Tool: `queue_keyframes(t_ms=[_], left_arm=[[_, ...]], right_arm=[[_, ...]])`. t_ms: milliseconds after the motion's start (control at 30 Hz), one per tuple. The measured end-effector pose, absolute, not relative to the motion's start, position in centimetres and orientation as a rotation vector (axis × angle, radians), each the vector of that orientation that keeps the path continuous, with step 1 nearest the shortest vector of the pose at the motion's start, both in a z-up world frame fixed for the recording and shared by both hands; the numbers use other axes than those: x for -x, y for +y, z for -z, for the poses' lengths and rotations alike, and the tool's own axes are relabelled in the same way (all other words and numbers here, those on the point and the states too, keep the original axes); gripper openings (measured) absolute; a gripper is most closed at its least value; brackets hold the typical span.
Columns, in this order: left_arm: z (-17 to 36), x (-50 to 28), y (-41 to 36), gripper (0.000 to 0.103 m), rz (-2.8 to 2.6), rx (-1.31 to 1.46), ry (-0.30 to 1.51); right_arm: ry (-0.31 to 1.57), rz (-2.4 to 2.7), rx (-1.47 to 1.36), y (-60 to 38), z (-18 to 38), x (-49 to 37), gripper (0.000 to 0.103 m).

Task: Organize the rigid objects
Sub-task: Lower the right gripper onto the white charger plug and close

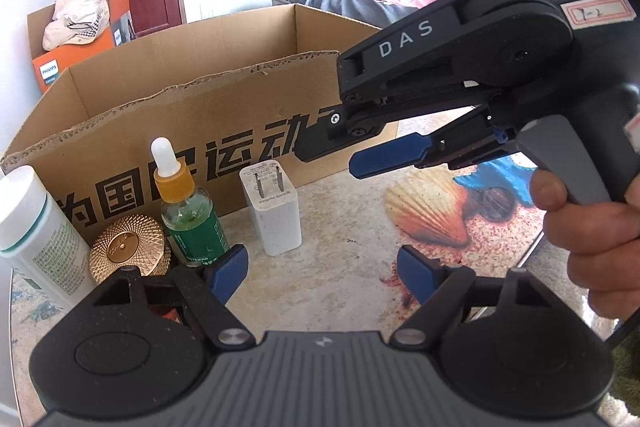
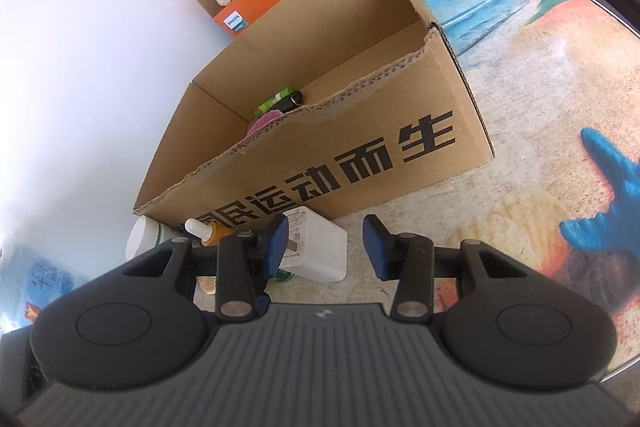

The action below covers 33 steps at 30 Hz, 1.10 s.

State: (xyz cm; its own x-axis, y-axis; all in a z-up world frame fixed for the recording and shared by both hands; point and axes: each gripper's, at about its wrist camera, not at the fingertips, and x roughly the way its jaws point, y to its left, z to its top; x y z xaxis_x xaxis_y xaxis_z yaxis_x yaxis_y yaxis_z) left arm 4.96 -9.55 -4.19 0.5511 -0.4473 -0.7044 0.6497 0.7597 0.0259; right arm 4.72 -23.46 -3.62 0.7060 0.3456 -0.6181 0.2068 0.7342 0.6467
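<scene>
Nearest, the left gripper (image 1: 322, 277) stands with blue pads wide apart, empty. Just beyond stands a white plug adapter (image 1: 274, 209), a blocky cube with two metal prongs upward, beside a green dropper bottle (image 1: 188, 211). The right gripper (image 2: 326, 247), pads parted, holds nothing. Behind sits the cardboard box (image 1: 224, 99).

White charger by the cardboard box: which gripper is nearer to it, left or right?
Right, probably. The right gripper hovers just above the white charger, which shows right at its open jaws. The left gripper sits further back, with bare tabletop between.
</scene>
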Motion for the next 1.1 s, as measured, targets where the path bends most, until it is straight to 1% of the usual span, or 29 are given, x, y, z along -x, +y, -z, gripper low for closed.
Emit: queue_keyframes(t_ms=[200,267,400,500,567,600,667,700,833,1100], left_arm=[[4.1,-5.1,-10.4,0.082,0.629,-0.3,0.729],[4.2,-5.0,-10.6,0.08,0.62,-0.306,0.724],[4.6,-5.3,-11.3,0.072,0.59,-0.312,0.718],[4.7,-5.3,-11.7,0.071,0.556,-0.317,0.68],[4.8,-5.3,-11.9,0.069,0.537,-0.327,0.663],[4.9,-5.3,-12.1,0.065,0.528,-0.336,0.658],[5.3,-5.4,-12.7,0.063,0.503,-0.361,0.651],[5.5,-5.5,-13.1,0.059,0.486,-0.379,0.64],[5.9,-5.8,-14.0,0.052,0.45,-0.38,0.637],[5.6,-6.4,-13.8,0.048,0.44,-0.341,0.668]], right_arm=[[0.791,-0.097,-0.816,-25.4,4.1,-4.1,0.04],[0.788,-0.122,-0.823,-25.6,4.0,-4.1,0.04],[0.797,-0.169,-0.818,-25.6,3.9,-4.4,0.04],[0.816,-0.201,-0.827,-25.4,4.1,-5.1,0.04],[0.826,-0.219,-0.841,-25.2,4.3,-5.8,0.04],[0.828,-0.227,-0.846,-25.1,4.4,-6.0,0.04],[0.835,-0.233,-0.85,-24.9,4.7,-6.8,0.04],[0.836,-0.233,-0.85,-24.7,4.8,-7.1,0.04],[0.865,-0.223,-0.865,-24.5,5.9,-8.7,0.04],[0.9,-0.249,-0.902,-23.4,7.0,-10.1,0.037]])
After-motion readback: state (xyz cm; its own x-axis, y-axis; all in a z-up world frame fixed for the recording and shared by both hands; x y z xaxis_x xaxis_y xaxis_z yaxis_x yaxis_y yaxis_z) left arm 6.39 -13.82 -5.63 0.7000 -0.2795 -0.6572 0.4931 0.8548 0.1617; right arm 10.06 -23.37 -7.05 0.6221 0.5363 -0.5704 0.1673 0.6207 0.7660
